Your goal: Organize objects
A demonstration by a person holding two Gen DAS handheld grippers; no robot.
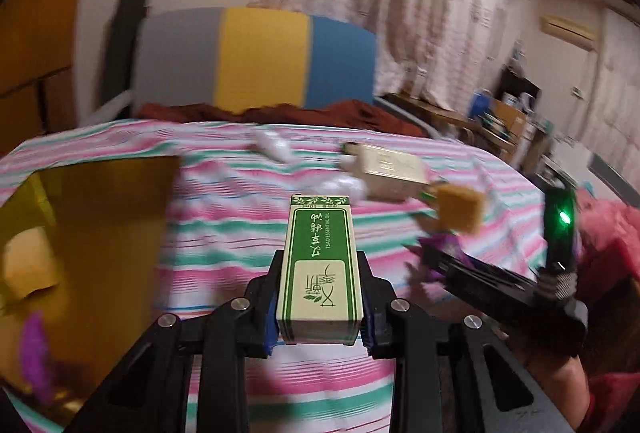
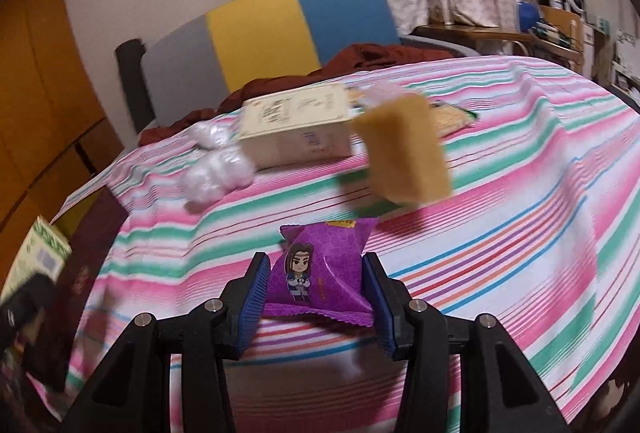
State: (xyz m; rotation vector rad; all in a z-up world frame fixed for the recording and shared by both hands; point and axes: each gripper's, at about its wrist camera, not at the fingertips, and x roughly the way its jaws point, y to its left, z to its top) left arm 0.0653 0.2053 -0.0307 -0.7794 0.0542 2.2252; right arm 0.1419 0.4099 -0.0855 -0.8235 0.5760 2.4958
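Left wrist view: left tool (image 1: 320,297) pinching green carton (image 1: 320,265) across its long sides, carton pointing forward, raised above striped bed cover (image 1: 224,233).
Right wrist view: right tool (image 2: 318,297) pinching purple snack packet (image 2: 320,269) at its lower half, packet puffed, crimped edge hanging below pads.
Gold box: open gold box (image 1: 92,217) at left of left view, just beside held carton; likely the collecting place, judged from position only.
Purple item in box: small purple thing (image 1: 34,353) at lower corner of gold box; too blurred to name.
Loose items on bed: cream flat box (image 2: 296,129), tan block (image 2: 404,149) with green underside, two white crinkled wrappers (image 2: 218,173), all ahead of both tools, near one another.
Tan block contact: blurred; resting or airborne cannot be told.
Step in hand: carrying both held items toward storage, by judgement.
Advice, carton: keep squeeze on flat long faces; lower level over gold box before spreading pads.
Advice, packet: soft and slippery, so hold firm without bursting; release low.
Risk: two tools near each other; approach box one at a time.
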